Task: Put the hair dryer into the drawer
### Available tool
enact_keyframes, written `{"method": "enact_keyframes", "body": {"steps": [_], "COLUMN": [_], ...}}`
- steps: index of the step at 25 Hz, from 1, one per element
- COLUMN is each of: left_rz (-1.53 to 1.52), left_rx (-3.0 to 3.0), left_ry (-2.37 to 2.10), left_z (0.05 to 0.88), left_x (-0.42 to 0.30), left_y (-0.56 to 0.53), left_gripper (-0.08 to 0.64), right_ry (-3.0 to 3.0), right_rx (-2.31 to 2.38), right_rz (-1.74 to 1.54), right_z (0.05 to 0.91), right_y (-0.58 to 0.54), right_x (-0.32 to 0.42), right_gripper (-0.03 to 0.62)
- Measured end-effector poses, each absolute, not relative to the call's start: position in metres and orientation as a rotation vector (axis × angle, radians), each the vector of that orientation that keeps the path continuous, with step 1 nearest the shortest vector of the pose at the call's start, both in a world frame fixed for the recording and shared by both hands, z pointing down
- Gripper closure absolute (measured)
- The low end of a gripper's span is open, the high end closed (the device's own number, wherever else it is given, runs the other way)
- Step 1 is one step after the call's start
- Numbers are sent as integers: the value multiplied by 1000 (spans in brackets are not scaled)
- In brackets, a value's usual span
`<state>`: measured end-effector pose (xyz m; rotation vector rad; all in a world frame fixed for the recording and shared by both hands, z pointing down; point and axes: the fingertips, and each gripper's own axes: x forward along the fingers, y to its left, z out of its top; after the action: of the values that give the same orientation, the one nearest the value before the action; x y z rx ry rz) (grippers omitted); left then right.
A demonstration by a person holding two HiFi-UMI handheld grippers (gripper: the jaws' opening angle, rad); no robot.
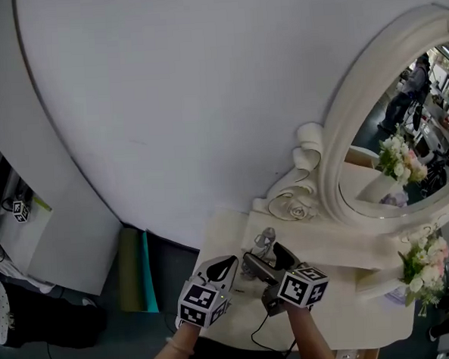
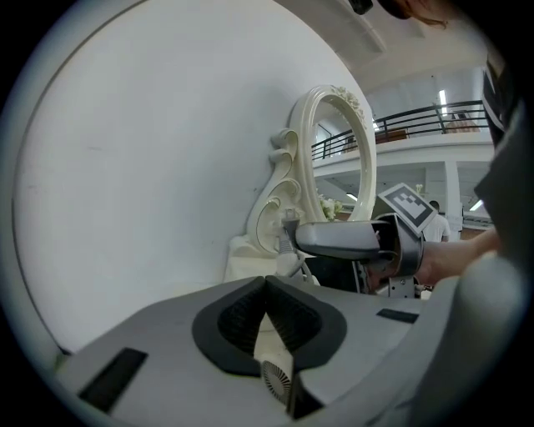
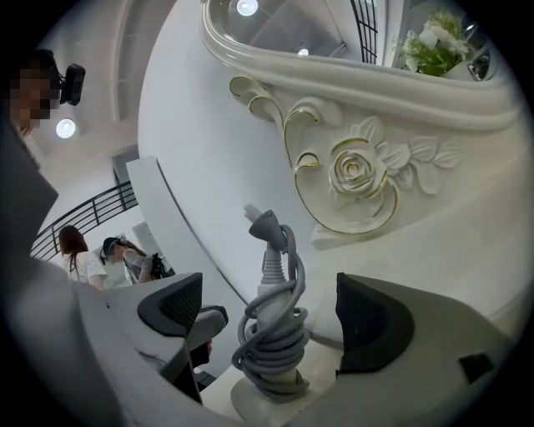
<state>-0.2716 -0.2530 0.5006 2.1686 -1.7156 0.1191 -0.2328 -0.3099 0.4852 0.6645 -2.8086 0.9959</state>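
"Toward the dressing table's (image 1: pixel 346 312) left edge: status?"

"Hair dryer (image 3: pixel 271 325) upright, cord-wrapped handle between the right gripper's (image 3: pixel 274 313) wide-spread jaws, pads clear of it. Left gripper (image 2: pixel 267 313) closed, empty. Pickup stage, I judge; next calls for closing squarely on the handle."

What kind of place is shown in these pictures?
Probably a dressing table staged inside a large hall rather than a home: an ornate white mirror with a carved rose, flowers and a hair dryer on it, and a balcony railing behind.
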Motion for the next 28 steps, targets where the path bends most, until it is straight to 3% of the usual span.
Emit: {"method": "enact_keyframes", "body": {"steps": [11,14,15,16,24,25,28], "left_rz": [107,106,107,110,173,184,238], "left_rx": [2102,2099,2097,2092,2048,2049,2059], "left_ry": [-1715,-1708,-1707,-1705,-1610,-1554,-1347], "left_z": [517,522,523,525,549,554,570], "left_x": [-281,-280,-279,-279,-276,-272,-249], "left_y": [-256,-257,-257,-257,-234,-229,-212], "left_gripper": [563,563,563,563,560,518,292], "right_ry": [-2761,-2734,-2720,-2708,-2719,-2721,-2723], "right_rx": [520,560,592,618,691,698,702], "right_rz": [831,793,787,781,837,838,835], "right_z": [502,508,510,512,509,508,508], "right_y": [-301,-302,-305,-307,-316,-317,-316], "right_x": [-262,-263,-262,-261,-254,-254,-254], "right_gripper": [118,177,212,292,337,337,339]}}
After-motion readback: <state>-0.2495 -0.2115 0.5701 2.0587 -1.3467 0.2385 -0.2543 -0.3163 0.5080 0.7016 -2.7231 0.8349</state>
